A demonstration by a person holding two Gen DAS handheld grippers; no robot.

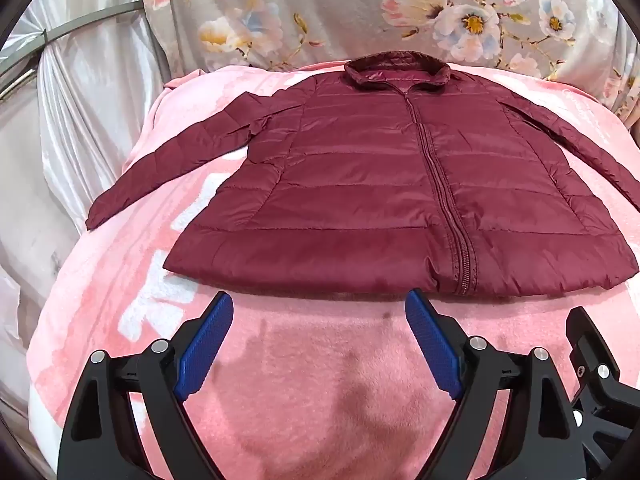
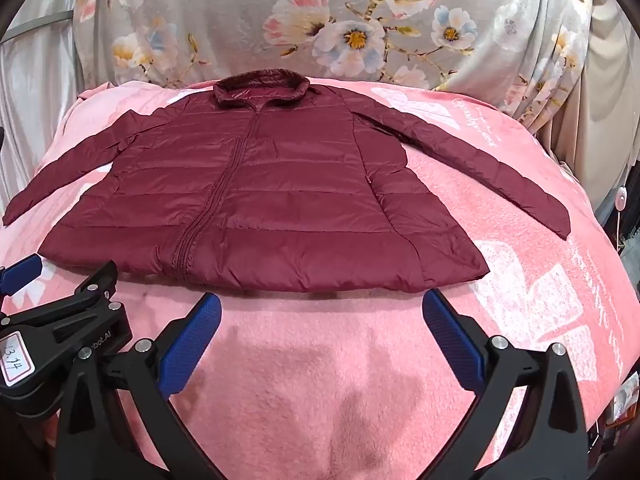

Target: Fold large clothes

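A dark red quilted jacket (image 1: 380, 184) (image 2: 256, 196) lies flat and zipped on a pink blanket (image 1: 320, 380) (image 2: 320, 380), collar at the far side, hem toward me, both sleeves spread out to the sides. My left gripper (image 1: 319, 308) hovers open just short of the hem, nothing between its blue pads (image 1: 208, 344). My right gripper (image 2: 322, 308) is likewise open before the hem's right half, empty. In the right wrist view the left gripper's black body (image 2: 64, 320) shows at lower left.
A grey floral cloth (image 1: 360, 8) (image 2: 320, 20) rises behind the blanket. Shiny pale drapery (image 1: 60, 120) hangs at the left. At the right edge of the bed sit dark objects and a small white round device on a cord (image 2: 621, 200).
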